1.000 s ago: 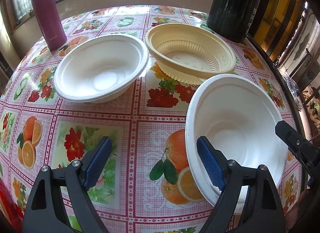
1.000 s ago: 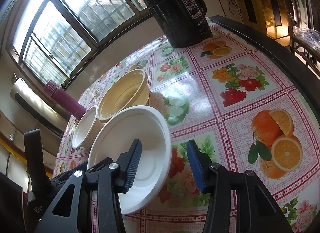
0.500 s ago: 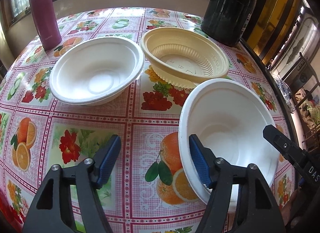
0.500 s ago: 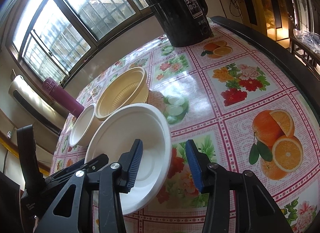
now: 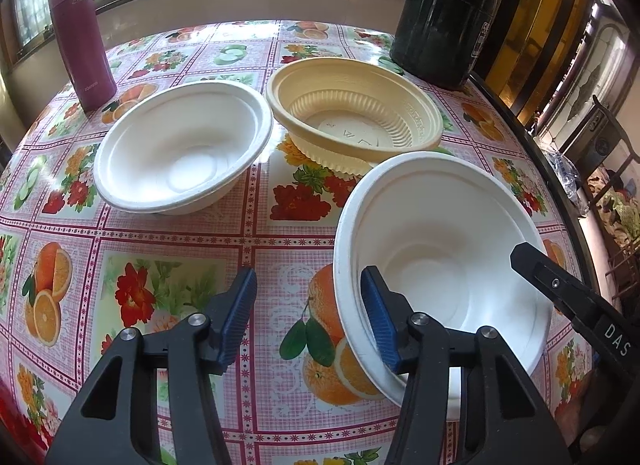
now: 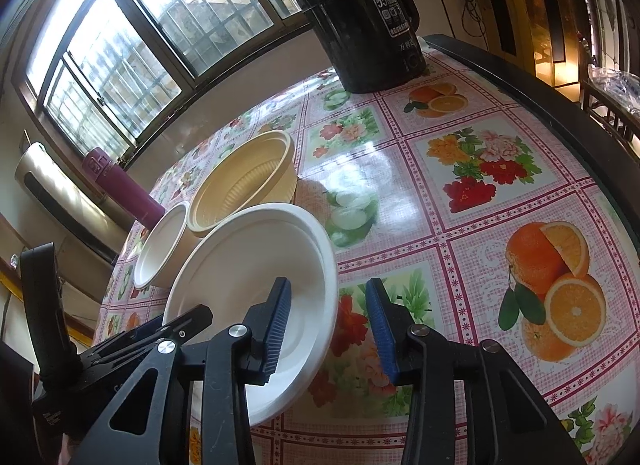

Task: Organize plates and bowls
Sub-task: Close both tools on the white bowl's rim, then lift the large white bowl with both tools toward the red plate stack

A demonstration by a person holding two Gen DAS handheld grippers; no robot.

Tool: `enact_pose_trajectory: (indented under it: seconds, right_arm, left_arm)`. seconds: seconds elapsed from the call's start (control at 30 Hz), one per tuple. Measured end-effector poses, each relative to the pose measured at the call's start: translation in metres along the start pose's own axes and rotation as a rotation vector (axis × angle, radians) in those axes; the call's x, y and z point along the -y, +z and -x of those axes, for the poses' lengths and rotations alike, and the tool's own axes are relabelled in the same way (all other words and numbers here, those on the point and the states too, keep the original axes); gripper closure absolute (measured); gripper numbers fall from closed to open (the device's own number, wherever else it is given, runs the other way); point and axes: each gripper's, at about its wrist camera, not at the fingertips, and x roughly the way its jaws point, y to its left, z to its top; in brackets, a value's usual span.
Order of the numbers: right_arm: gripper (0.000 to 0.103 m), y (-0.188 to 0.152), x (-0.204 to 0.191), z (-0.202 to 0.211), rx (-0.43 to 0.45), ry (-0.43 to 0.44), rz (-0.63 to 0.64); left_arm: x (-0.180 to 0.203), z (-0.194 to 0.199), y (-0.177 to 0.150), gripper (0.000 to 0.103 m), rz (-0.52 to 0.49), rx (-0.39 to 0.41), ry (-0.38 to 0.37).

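A white foam bowl [image 5: 440,233] [image 6: 248,265] sits nearest me on the flowered tablecloth. My left gripper [image 5: 310,319] straddles its left rim, right pad inside and left pad well outside; the jaws are closing and do not press on it. My right gripper [image 6: 328,327] straddles the opposite rim, left pad inside and right pad outside, also closing with gaps on both sides. A second white bowl [image 5: 180,145] [image 6: 160,253] and a cream ribbed bowl [image 5: 352,113] [image 6: 244,181] stand farther back.
A maroon flask [image 5: 80,37] [image 6: 120,189] stands at the far left by the window. A black kettle [image 5: 444,17] [image 6: 360,17] stands at the far right corner. The table's dark edge [image 5: 560,169] runs close along the right of the near bowl.
The left gripper's jaws have narrowed a lot around the near bowl's rim. The right gripper's jaws have narrowed slightly. Both hands and all bowls stayed in place.
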Motion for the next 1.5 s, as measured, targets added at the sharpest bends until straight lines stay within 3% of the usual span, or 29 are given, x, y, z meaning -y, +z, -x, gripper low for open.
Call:
enact_pose_trajectory:
  seconds: [0.1,0.2,0.5,0.83,1.5]
  right_arm:
    - [0.087,-0.0011,-0.0022,-0.0017,-0.008,-0.010,0.017]
    - [0.091,-0.0020,-0.0030,-0.0028,-0.012,-0.010,0.020]
    - [0.092,-0.0027,-0.0052,-0.0023,-0.008,-0.016,0.030]
    - [0.092,-0.0034,-0.0068,-0.0022,-0.003,-0.017,0.039]
    - [0.092,-0.0069,-0.0100,-0.0033,0.018,-0.022,0.056]
  left_arm:
    - [-0.0003,-0.0001,-0.0001,0.051,0.000,-0.001,-0.002]
    - [0.0006,0.0005,-0.0003,0.051,-0.002,0.001,-0.005]
    - [0.0022,0.0014,-0.0009,0.058,-0.004,-0.001,-0.023]
    - [0.0069,0.0031,-0.0030,0.074,-0.021,-0.003,-0.055]
    - [0.0069,0.0059,-0.0070,0.079,-0.023,-0.001,-0.077]
